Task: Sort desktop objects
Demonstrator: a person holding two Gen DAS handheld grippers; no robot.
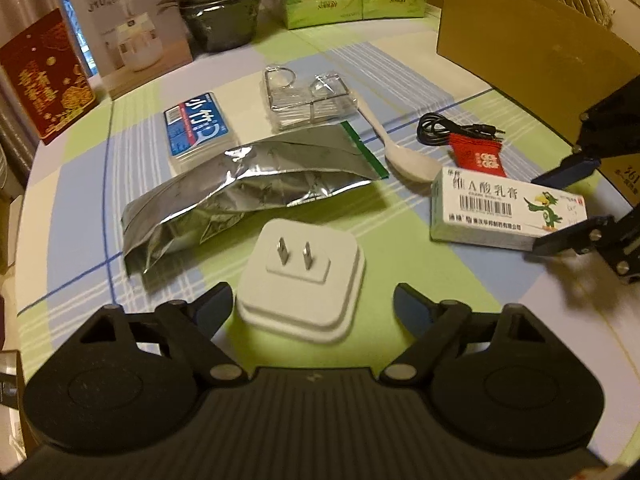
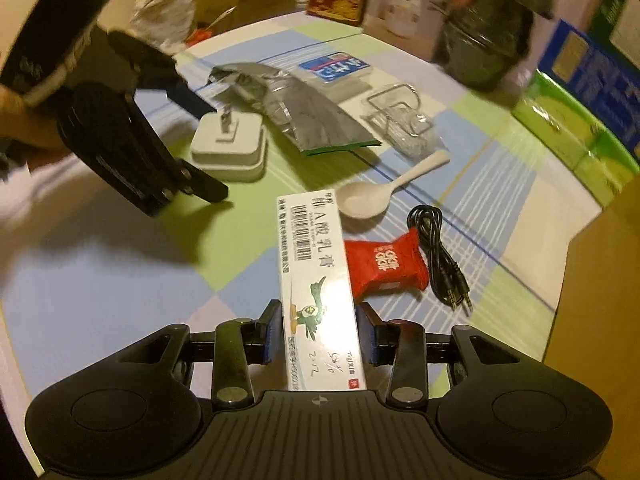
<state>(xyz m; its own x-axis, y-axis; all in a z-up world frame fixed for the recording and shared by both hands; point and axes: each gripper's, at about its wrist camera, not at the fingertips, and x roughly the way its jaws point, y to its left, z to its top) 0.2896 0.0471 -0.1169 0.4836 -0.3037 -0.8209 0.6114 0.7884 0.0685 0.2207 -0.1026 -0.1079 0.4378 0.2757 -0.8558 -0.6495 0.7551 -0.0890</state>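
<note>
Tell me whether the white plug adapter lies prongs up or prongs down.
Prongs up. The white plug adapter lies flat on the tablecloth with its two metal prongs pointing upward, between the left claw fingers.

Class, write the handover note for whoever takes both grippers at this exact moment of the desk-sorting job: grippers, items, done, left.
Left gripper: open, jaws either side of the white plug adapter, not yet pressing.
Right gripper: jaws close beside the ointment box; contact unclear.
On the table, apart: foil pouch, blue packet, wire rack in plastic, spoon, red sachet, black cable. Cardboard box at far right.
Done: nothing visibly sorted.
Left: grip, lift, sort everything.
</note>
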